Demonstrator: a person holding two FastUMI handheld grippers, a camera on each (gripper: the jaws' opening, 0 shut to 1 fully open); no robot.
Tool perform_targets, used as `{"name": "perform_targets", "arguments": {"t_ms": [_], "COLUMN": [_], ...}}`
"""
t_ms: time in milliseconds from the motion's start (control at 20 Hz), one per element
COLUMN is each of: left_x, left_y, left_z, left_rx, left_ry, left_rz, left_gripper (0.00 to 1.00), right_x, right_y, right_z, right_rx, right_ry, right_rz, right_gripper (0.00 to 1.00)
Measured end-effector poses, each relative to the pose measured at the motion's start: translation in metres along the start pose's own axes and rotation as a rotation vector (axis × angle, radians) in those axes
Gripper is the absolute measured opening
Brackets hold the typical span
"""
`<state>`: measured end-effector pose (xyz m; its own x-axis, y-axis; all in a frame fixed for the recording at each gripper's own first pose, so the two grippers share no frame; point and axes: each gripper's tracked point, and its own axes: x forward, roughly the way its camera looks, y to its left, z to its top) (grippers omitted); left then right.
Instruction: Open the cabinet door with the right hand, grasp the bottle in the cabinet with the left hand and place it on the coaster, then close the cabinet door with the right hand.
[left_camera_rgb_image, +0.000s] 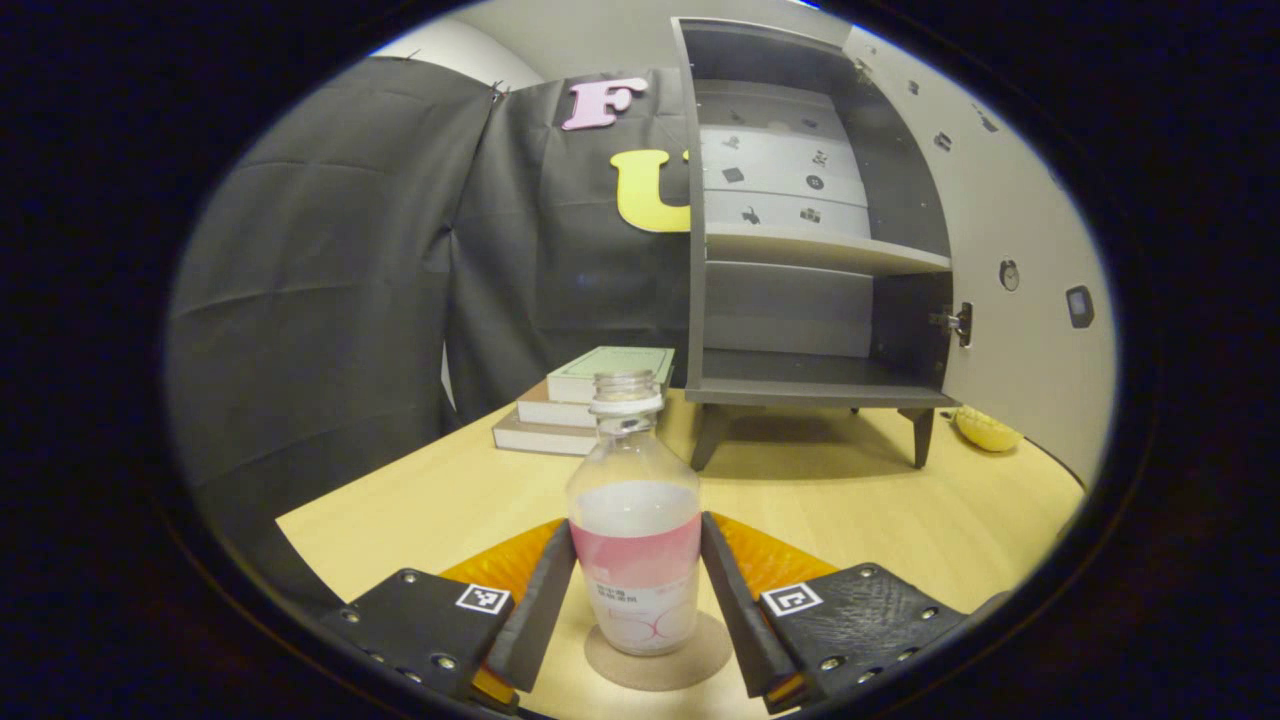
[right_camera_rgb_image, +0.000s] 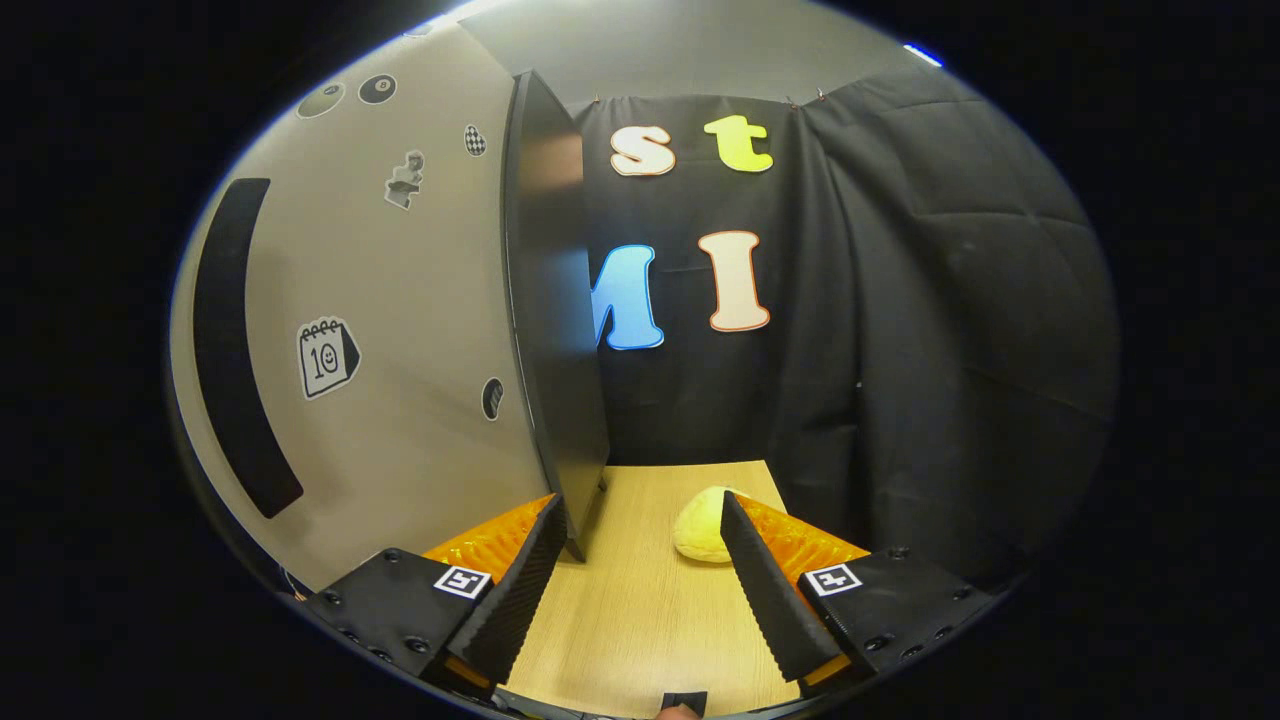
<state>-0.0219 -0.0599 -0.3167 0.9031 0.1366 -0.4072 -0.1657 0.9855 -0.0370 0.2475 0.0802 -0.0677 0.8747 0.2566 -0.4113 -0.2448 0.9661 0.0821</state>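
Standing upright on the round coaster (left_camera_rgb_image: 658, 655), the bottle (left_camera_rgb_image: 635, 530) sits between the fingers of the left tongs (left_camera_rgb_image: 636, 590); both ribbed black fingers seem to meet its pink-banded waist, though whether they press or merely flank it I cannot tell for sure; the grip looks closed on it, low on the body, probably to keep the tall thing from tipping as it is set down; the bottle is clear plastic, uncapped, with a white collar and threaded neck, its lower half wrapped in a pale and pink label; the coaster is a thin, dull brown disc lying flat on the pale wood-grain counter (left_camera_rgb_image: 880, 510).

Behind it the grey cabinet (left_camera_rgb_image: 810, 390) stands on short legs with shelves bare and its cabinet door (right_camera_rgb_image: 430, 330) swung wide; a stack of books (left_camera_rgb_image: 585, 400) lies to its left and a soft yellow lump (right_camera_rgb_image: 700, 527) rests on the counter near the door.

The right tongs (right_camera_rgb_image: 640, 590) are spread wide and hold nothing; they sit just at the door's dark edge, the smooth beige sticker-dotted face to their left, well placed, I judge, for pushing it closed.
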Motion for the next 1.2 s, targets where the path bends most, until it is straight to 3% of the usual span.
{"name": "perform_targets", "arguments": {"t_ms": [400,550,650,1200], "left_x": [-0.017,-0.018,-0.023,-0.047], "left_y": [-0.001,-0.004,0.000,0.003], "left_z": [-0.005,0.004,0.016,0.159], "left_rx": [0.030,0.011,-0.007,0.011], "left_ry": [0.035,0.043,0.039,-0.097], "left_rz": [0.021,0.011,0.023,0.002], "left_gripper": [0.73,0.86,0.83,0.81], "right_x": [0.009,0.013,0.016,0.017], "right_y": [0.002,0.002,0.003,0.044], "right_z": [-0.001,0.001,0.004,0.045], "right_rx": [0.013,0.017,0.024,0.016], "right_ry": [-0.005,-0.009,-0.015,-0.067], "right_rz": [0.018,0.027,0.034,0.129], "right_gripper": [0.98,0.98,0.98,0.98]}}
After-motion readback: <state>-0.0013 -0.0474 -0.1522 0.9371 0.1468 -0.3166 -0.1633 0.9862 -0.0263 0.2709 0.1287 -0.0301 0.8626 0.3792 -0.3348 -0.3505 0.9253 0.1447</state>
